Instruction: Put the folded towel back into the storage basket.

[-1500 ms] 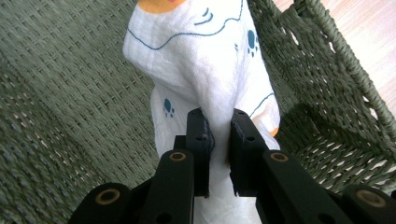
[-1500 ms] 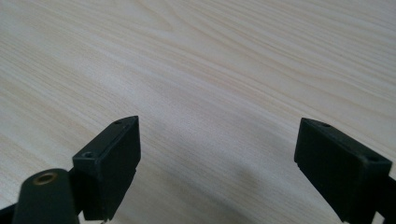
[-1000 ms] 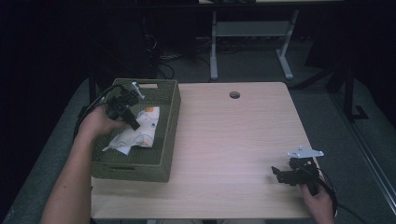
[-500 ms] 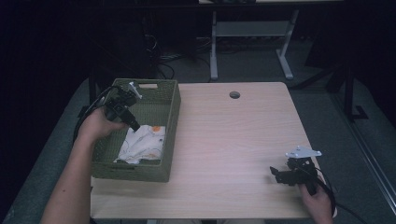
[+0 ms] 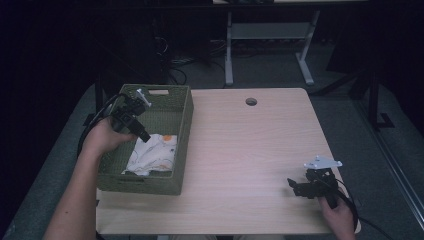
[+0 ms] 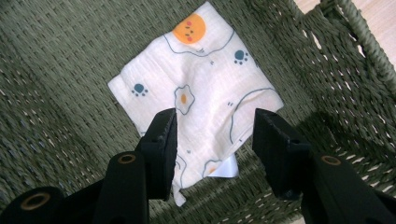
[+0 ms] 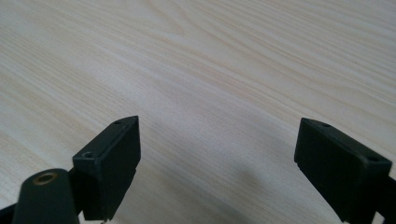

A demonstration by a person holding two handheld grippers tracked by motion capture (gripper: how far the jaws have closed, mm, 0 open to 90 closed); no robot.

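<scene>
Currently, status by item:

Cloth: a white printed cloth [image 6: 198, 100] lies flat on the floor of the basket [image 5: 182, 120], toward the near end, roughly folded to a square with one corner pointing away from the left tool.
Basket: green woven, at the left side of the tabletop [image 5: 250, 150]; the walls stand close around the cloth.
Left tool: the left tool [image 6: 212, 133] hangs above the cloth with its jaws spread and nothing between them.
Right tool: the right tool [image 7: 217, 154] rests low over bare tabletop at the near right, jaws spread wide, empty.
Handling, judged: thin, soft and light; it will drape and unfold when lifted, is not fragile, and is unlikely to slip.
Hold point, judged: pinch a free corner or the raised fold near the middle; the near corner under the jaws is closest.
Risk, judged: a jaw tip may snag the weave.
</scene>
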